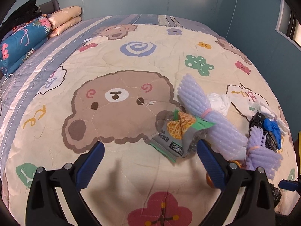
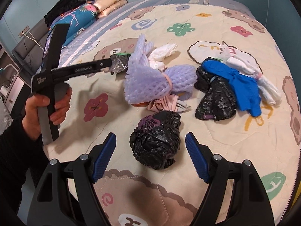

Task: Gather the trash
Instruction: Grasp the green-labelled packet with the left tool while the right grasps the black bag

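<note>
The right gripper (image 2: 150,158), jaws spread wide, hovers over a crumpled black plastic bag (image 2: 156,141) lying between its fingertips on the bed (image 2: 225,150). The left gripper (image 1: 150,156), also spread, has a snack wrapper (image 1: 176,133) just beyond its right finger.

Black bag (image 2: 155,142), lilac foam net (image 2: 148,79)

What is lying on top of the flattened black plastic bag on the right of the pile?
A blue glove is draped across the top of the flattened black bag, with white crumpled plastic beside it. Whatever lies beneath the bag is covered.
</note>
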A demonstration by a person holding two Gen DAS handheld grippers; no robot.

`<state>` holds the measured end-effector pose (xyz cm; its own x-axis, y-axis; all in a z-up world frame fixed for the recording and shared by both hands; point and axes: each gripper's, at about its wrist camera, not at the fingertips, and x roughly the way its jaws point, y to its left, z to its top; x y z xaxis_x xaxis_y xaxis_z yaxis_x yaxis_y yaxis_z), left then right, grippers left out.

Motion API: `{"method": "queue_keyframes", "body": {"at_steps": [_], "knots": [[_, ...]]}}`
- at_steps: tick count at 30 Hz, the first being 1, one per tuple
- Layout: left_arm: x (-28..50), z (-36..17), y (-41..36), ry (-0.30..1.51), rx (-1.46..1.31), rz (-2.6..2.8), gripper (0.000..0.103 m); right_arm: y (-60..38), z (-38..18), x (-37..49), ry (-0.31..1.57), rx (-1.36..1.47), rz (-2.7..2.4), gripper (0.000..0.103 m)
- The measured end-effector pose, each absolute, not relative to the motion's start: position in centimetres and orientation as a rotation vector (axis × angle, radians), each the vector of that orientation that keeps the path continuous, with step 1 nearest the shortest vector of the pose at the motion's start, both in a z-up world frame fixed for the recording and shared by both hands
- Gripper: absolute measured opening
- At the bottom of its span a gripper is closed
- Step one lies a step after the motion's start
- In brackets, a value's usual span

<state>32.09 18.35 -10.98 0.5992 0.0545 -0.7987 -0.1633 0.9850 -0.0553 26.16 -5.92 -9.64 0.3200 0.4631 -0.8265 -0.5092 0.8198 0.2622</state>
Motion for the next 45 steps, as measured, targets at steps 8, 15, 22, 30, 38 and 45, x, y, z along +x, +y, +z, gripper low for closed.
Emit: {"method": "queue_keyframes", "body": {"at_steps": [8, 15, 22, 30, 38, 45], "knots": [[34.0, -11.9, 17.0, 0.918, -0.107, 0.093, 0.089, -4.8, -11.3, 26.7, 1.086, -0.08, 0.629, 0.065], [34.4, -13.2, 16.8, 0.973, -0.106, 0.071, 0.037, -4.5, -12.3, 27.1, 1.119, -0.106, 0.62, 0.044], [33.5, -12.7, 18.2, 0.993, -0.135, 0.099, 0.006, -5.3, -12.2, 26.9, 1.136, -0.075, 0.62, 0.031], [31.7, -10.4, 19.1, 0.959, -0.154, 0.115, 0.005, -6.1, -10.5, 25.3, 1.117, -0.046, 0.651, 0.03], [29.0, -8.0, 19.7, 0.923, -0.194, 0.104, 0.005, -7.3, -7.9, 23.0, 1.066, -0.032, 0.682, 0.029], [27.3, -6.0, 19.1, 0.897, -0.183, 0.097, 0.005, -8.9, -6.3, 21.3, 1.047, -0.016, 0.681, 0.029]]}}
